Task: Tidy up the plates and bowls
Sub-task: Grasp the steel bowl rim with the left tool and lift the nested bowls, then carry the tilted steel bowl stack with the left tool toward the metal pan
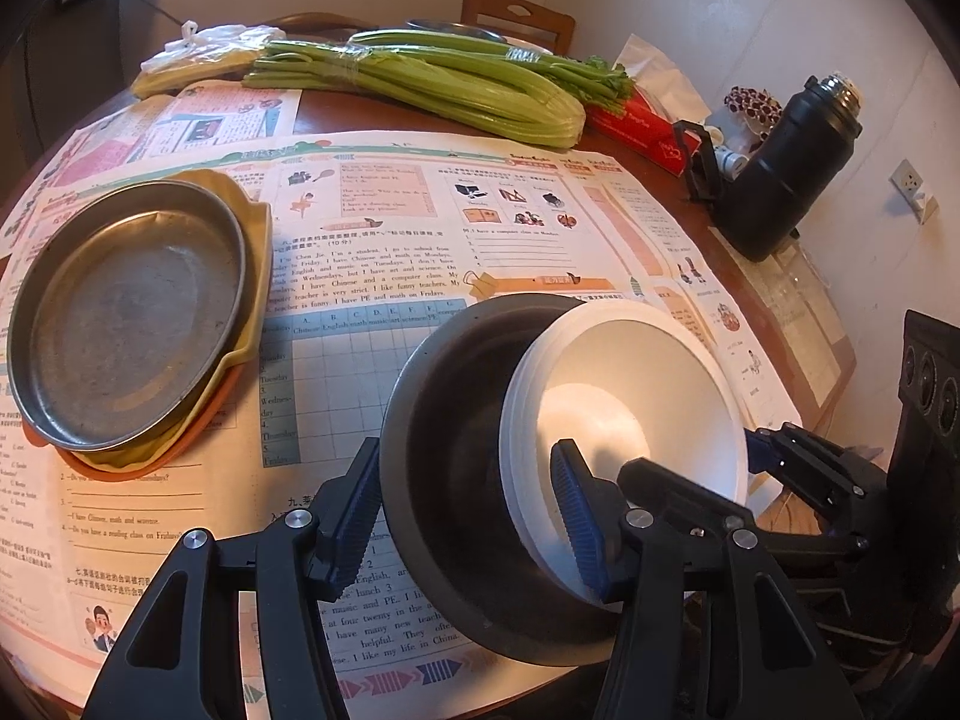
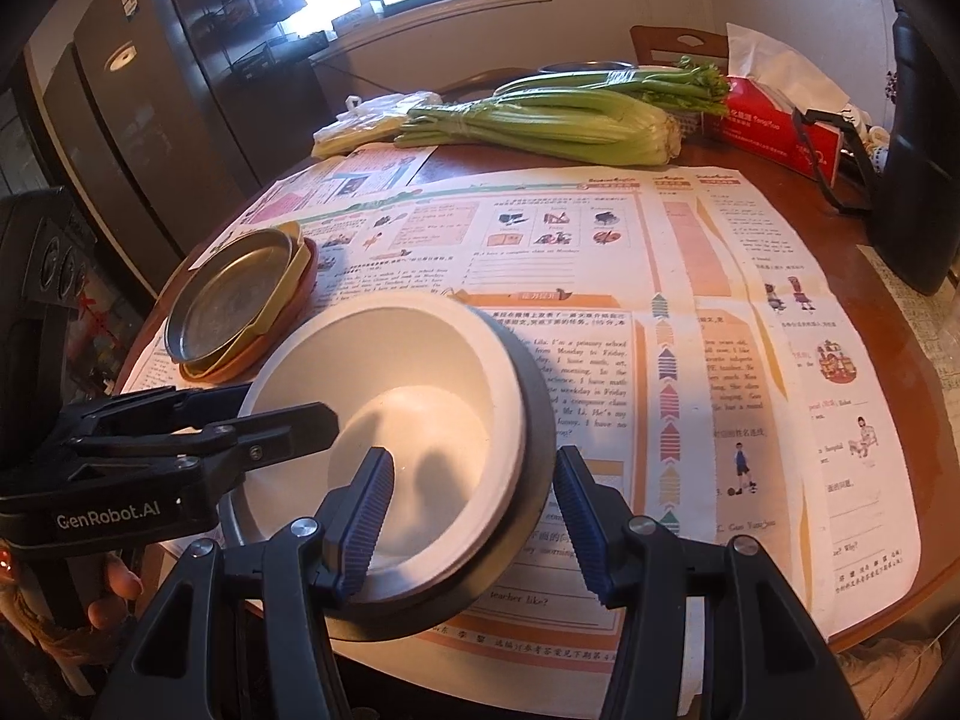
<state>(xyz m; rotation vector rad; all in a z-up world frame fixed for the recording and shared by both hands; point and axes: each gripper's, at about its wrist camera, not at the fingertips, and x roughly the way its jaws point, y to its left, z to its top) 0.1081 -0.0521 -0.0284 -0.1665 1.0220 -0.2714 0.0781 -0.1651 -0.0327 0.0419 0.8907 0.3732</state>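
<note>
A white bowl (image 1: 636, 396) sits tilted inside a dark metal bowl (image 1: 444, 396) on the paper-covered table, near its front edge. My left gripper (image 1: 465, 498) straddles their left walls, one pad outside the dark bowl and one inside the white bowl (image 2: 420, 396), and is shut on them. My right gripper (image 2: 471, 492) clamps the right walls of the dark bowl (image 2: 534, 420) the same way. Each gripper shows in the other's view: the left gripper (image 2: 282, 411) and the right gripper (image 1: 774, 450). To the left a metal plate (image 1: 132, 312) lies on a yellow plate (image 1: 255, 264) and an orange plate (image 1: 198, 426).
Printed paper sheets (image 1: 372, 276) cover the round wooden table (image 2: 840, 228). At the back lie celery bunches (image 1: 456, 84), a plastic bag (image 1: 210, 42) and a red tissue box (image 1: 642, 126). A black flask (image 1: 792, 168) stands at the right. A chair (image 1: 516, 18) is behind.
</note>
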